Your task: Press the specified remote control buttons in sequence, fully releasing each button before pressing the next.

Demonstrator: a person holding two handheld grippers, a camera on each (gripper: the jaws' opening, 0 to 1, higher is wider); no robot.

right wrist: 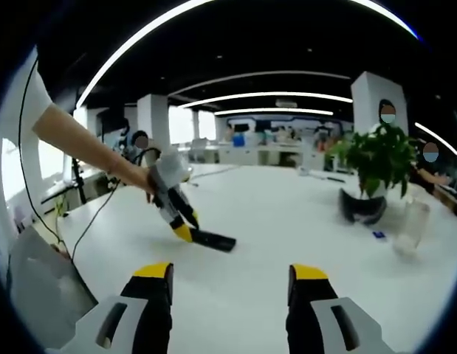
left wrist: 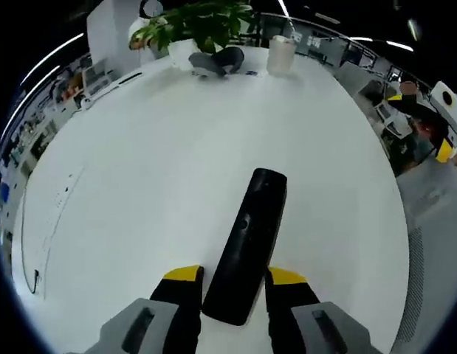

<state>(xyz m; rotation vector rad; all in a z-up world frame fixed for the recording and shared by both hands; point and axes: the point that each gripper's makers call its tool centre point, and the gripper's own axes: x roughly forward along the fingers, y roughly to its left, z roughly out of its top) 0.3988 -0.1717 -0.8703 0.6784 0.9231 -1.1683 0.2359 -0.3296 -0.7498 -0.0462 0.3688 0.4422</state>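
The left gripper clamps the near end of the black remote control on the white counter; the right gripper hovers wide and empty; steady the remote before pressing, lifting clear between buttons.

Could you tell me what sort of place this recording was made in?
Probably an open-plan office: a large white table, rows of desks behind it, long ceiling light strips and a potted plant.
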